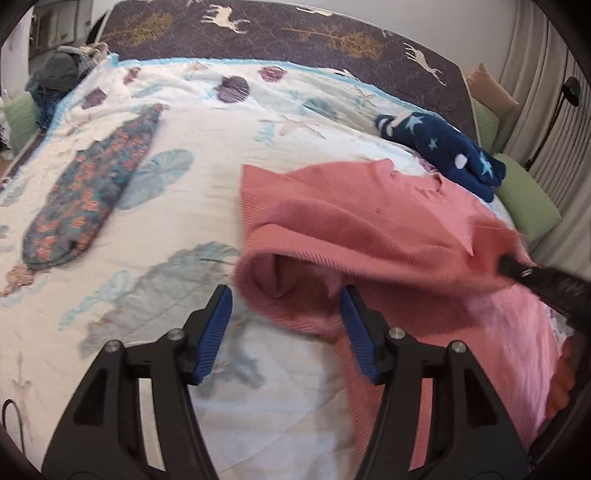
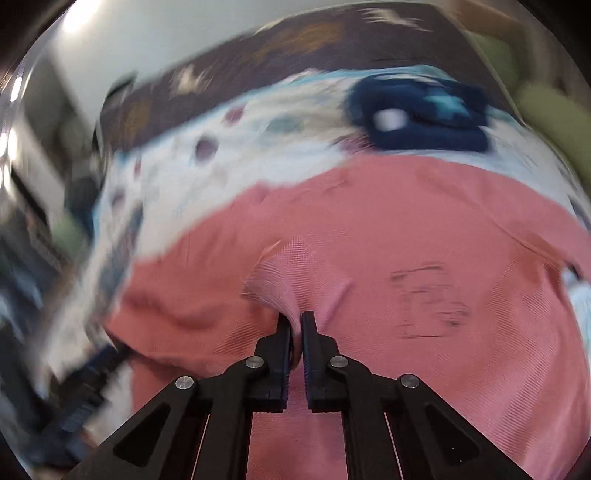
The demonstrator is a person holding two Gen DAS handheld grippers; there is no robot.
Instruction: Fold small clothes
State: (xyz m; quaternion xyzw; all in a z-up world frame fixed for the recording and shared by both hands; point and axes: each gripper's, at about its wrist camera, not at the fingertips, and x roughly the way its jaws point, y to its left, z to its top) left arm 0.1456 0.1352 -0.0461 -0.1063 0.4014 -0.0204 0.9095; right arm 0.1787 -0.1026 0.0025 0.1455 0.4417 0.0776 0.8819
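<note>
A pink knit garment lies rumpled on the white leaf-print quilt, one fold raised into a hollow. My left gripper hovers open at its lower left edge; the right blue pad touches the fabric, and the left pad is over bare quilt. My right gripper is shut on a pinch of the pink garment, which bunches up between its tips. That gripper's tip also enters the left wrist view at the right edge, lifting the cloth there.
A floral blue and orange garment lies flat at the left. A folded navy garment with stars sits behind the pink one. A brown deer-print blanket covers the far end. Green pillows line the right edge.
</note>
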